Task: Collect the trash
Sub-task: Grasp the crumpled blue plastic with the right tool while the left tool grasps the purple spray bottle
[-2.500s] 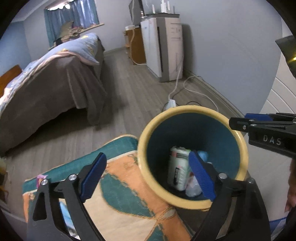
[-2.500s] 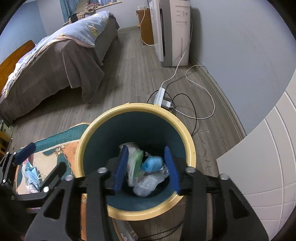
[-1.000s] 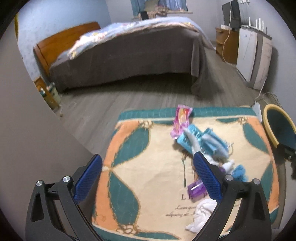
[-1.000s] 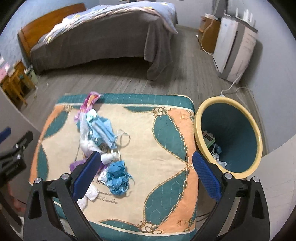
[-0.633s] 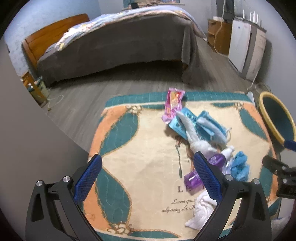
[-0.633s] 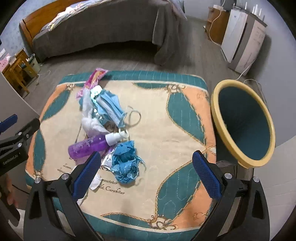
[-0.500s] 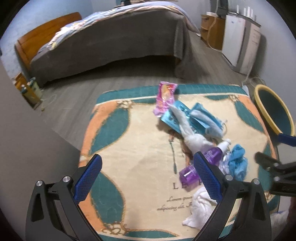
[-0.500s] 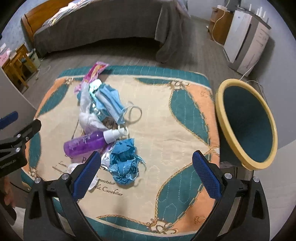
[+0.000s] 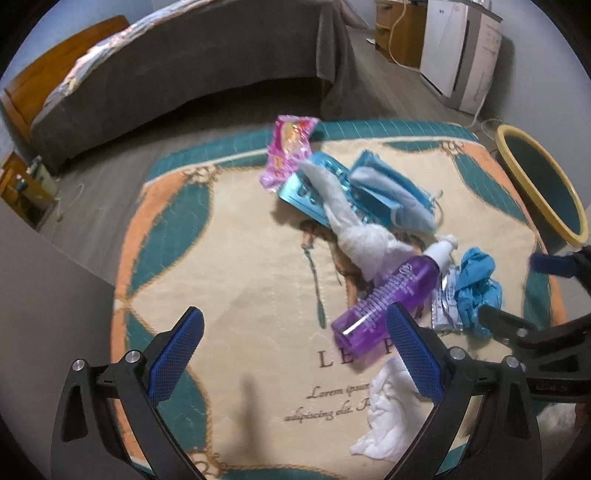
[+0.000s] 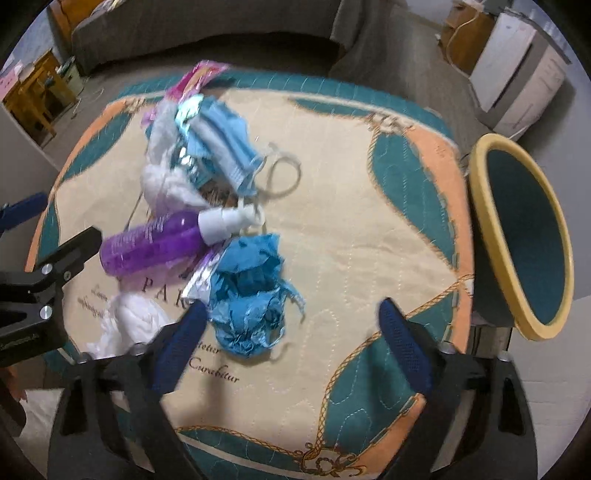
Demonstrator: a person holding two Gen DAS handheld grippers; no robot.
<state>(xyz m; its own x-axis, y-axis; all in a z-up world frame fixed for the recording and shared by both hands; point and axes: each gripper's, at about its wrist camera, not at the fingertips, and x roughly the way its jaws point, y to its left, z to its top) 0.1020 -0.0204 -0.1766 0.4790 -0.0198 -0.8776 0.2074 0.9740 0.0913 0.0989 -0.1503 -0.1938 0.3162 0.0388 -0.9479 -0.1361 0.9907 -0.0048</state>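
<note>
Trash lies on a patterned rug [image 9: 240,236]: a purple spray bottle [image 9: 391,295] [image 10: 159,238], a crumpled blue wad [image 9: 476,284] [image 10: 251,295], white tissue [image 9: 388,406] [image 10: 133,321], a blue face mask [image 9: 391,195] [image 10: 225,147], a pink wrapper [image 9: 290,149] [image 10: 195,81] and a long white tissue [image 9: 347,221]. The yellow-rimmed teal bin [image 9: 543,184] [image 10: 524,240] stands at the rug's right edge. My left gripper [image 9: 291,354] is open above the rug, its right finger by the bottle's base. My right gripper [image 10: 291,332] is open just over the blue wad.
A bed with a grey cover [image 9: 184,62] stands beyond the rug. A white appliance [image 9: 461,48] [image 10: 524,77] and a wooden cabinet [image 9: 395,33] stand at the far right wall. A small wooden table [image 10: 33,96] is at the far left.
Both grippers have turned away from the bin to the rug and come lower and closer to the trash pile. The right gripper, half shut over the bin earlier, is now wide open.
</note>
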